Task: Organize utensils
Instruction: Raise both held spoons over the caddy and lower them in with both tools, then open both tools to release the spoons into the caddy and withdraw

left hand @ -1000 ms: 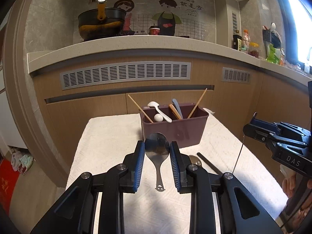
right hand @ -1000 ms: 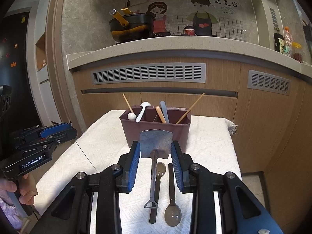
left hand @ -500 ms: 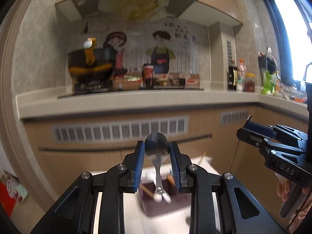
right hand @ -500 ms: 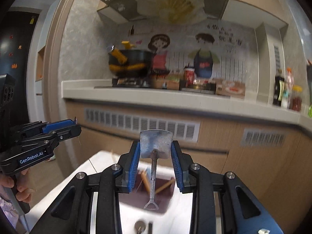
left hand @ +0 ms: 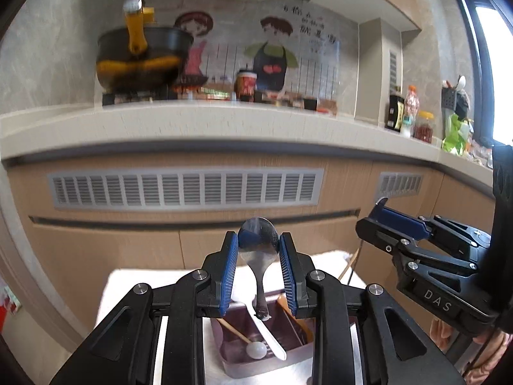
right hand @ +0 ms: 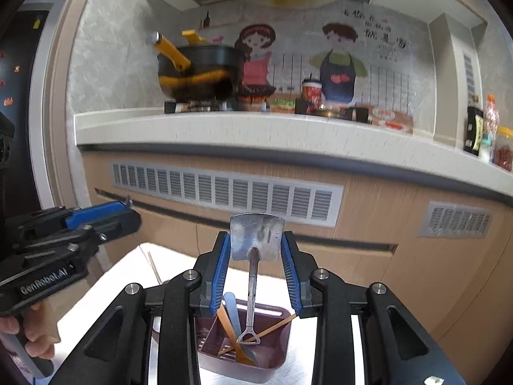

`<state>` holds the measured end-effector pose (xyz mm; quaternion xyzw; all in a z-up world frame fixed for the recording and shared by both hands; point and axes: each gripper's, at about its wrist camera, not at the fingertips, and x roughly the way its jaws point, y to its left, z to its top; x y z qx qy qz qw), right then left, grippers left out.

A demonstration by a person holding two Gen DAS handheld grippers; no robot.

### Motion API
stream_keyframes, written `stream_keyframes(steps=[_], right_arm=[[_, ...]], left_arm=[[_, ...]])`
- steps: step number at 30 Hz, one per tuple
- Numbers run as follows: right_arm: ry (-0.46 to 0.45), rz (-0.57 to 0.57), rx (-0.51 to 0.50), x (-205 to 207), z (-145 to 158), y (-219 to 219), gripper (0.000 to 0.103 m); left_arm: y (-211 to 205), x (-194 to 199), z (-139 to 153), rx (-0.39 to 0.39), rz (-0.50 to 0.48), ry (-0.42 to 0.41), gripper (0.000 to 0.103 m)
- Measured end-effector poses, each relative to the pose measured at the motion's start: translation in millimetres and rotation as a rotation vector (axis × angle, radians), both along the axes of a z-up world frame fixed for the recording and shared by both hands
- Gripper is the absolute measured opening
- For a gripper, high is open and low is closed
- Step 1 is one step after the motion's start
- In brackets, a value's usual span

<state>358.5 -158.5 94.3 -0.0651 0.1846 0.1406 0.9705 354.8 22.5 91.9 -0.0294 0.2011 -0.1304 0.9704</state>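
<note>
utensil caddy [left hand: 266, 361] below, counter [left hand: 224, 125] behind

- Two grippers: left [left hand: 258, 268], right [right hand: 256, 269].
- One metal spoon [left hand: 258, 240].
- One spatula [right hand: 256, 237].
- One caddy [right hand: 275, 357] (maroon, with compartments).
- In the caddy, left view: one white spoon [left hand: 271, 337] and one ball-tipped stick [left hand: 253, 348].
- In the caddy, right view: one blue-grey utensil [right hand: 232, 312], one wooden utensil [right hand: 226, 322], one chopstick [right hand: 272, 327]; another chopstick [right hand: 154, 268] shows at the left.
- One pot [right hand: 198, 70] up on the counter [right hand: 224, 128].
- Two cartoon figures [right hand: 256, 54] on the wall.
</note>
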Motion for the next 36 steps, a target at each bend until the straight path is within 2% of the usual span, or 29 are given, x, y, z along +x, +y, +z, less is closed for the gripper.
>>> stream_keyframes(steps=[10,16,18,20,24,27,29,33,36], right_arm=[[0.158,0.02,-0.016,26,-62,3,0.029],[0.249,0.043,-0.061,33,-90,8,0.033],[0.249,0.045,-0.065,30,-93,9,0.041],[0.234,0.041,-0.06,26,-91,8,0.054],[0.193,0.027,-0.041,9,-80,-1,0.063],[0.146,0.007,-0.041,-14,-71,-11,0.077],[0.103,-0.018,-0.053,-29,-65,-17,0.094],[0.002,-0.087,-0.085,-68,-60,-29,0.1],[-0.001,-0.092,-0.128,-90,-62,-34,0.103]], left_arm=[[-13,23,-75,0.021,-0.012,0.171,0.027],[-13,20,-84,0.002,-0.027,0.192,0.028],[-11,17,-81,0.001,-0.023,0.19,0.029],[-6,11,-73,-0.015,-0.017,0.176,0.029],[15,-11,-49,-0.047,0.031,0.116,0.031],[34,-33,-34,-0.069,0.092,0.078,0.042],[43,-47,-30,-0.075,0.126,0.071,0.047],[47,-76,-33,-0.065,0.143,0.091,0.052],[42,-96,-46,-0.039,0.146,0.124,0.057]])
